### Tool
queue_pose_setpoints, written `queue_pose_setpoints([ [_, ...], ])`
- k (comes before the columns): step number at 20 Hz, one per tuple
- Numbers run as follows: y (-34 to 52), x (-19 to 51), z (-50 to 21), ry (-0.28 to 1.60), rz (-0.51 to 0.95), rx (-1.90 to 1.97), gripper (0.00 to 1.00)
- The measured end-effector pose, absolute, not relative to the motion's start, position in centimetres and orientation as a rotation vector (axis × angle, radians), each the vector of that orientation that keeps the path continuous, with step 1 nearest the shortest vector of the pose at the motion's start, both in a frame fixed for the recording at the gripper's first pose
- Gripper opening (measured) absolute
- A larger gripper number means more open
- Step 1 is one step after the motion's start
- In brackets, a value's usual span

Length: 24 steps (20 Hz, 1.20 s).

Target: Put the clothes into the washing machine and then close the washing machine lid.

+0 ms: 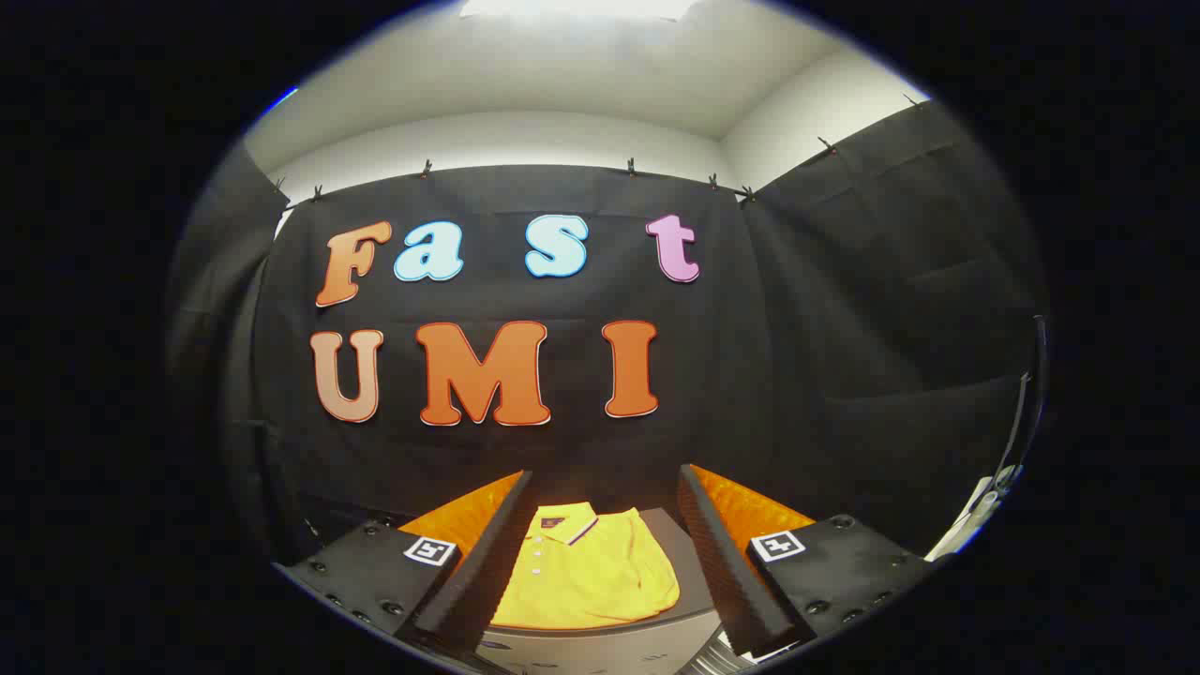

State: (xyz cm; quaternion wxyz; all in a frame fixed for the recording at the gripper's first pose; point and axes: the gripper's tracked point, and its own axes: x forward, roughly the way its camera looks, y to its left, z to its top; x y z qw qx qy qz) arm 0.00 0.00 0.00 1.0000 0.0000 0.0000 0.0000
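We see the gripper point(605, 553) at the bottom centre of the frame, its two fingers spread wide apart with nothing between them in their grasp. One finger point(478, 572) slants up from the lower left, the other finger point(727, 562) from the lower right, and each carries a small square black-and-white marker on its base block.

In the gap between the fingers, low in the frame and lying beyond their tips, we find the yellow polo shirt point(591, 572). It is folded flat, collar toward the top of the frame, with a pale trim line on the collar and a short row of small buttons running down the placket. It rests on a dark surface point(677, 548), which shows as a bare strip to the shirt's right, next to the right finger. Neither finger touches the shirt.

Below the shirt, at the very bottom centre, we see a pale grey edge point(600, 647); we cannot tell what it belongs to.

Behind everything, across the middle of the frame, hangs the black cloth wall point(844, 328), clipped along its upper edge, with a white wall and ceiling point(581, 103) above it at the top.
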Motion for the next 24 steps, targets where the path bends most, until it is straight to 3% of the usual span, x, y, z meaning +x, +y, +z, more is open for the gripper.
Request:
queue_pose_setpoints([
  [24, 0.1, 0.3, 0.7, -0.011, 0.009, 0.061, 0.98],
])
